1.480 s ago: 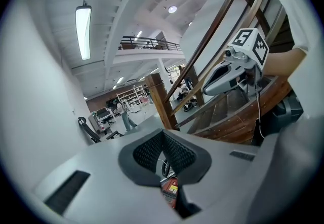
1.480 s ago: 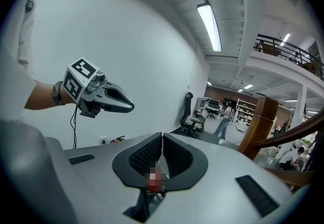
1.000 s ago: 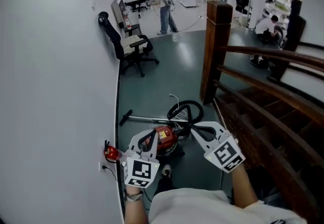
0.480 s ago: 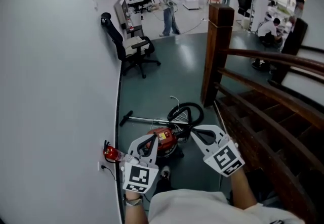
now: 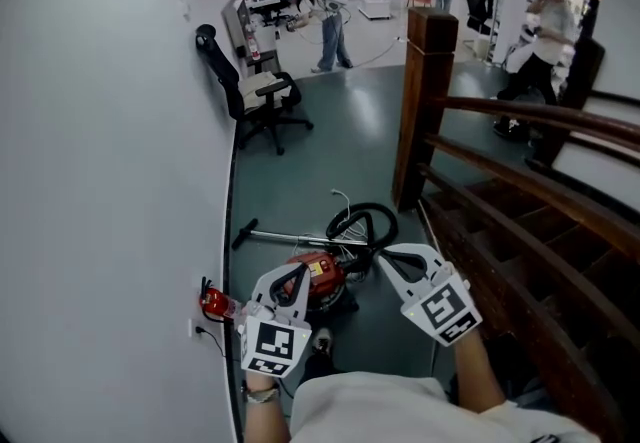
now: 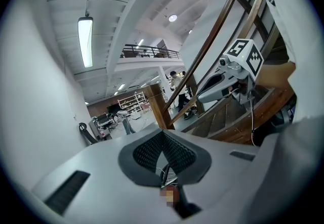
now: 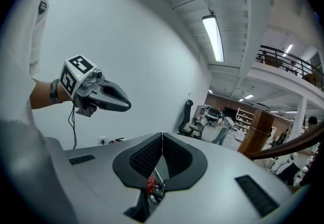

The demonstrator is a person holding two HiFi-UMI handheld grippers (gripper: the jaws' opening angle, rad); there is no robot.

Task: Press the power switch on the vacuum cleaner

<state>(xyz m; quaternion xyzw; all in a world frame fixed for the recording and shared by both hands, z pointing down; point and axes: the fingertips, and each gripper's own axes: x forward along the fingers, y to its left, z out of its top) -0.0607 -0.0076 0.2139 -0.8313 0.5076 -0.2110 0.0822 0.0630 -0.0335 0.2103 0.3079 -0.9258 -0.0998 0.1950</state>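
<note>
The left gripper (image 6: 162, 134) has its jaws closed tip to tip, with nothing between them. Ahead and to its right hangs the right gripper (image 6: 201, 96), marker cube (image 6: 246, 56) uppermost. Beyond the tips stands a wooden post (image 6: 157, 108). A wooden staircase (image 6: 223, 119) rises to the right, and an office chair (image 6: 85, 133) sits far left.
</note>
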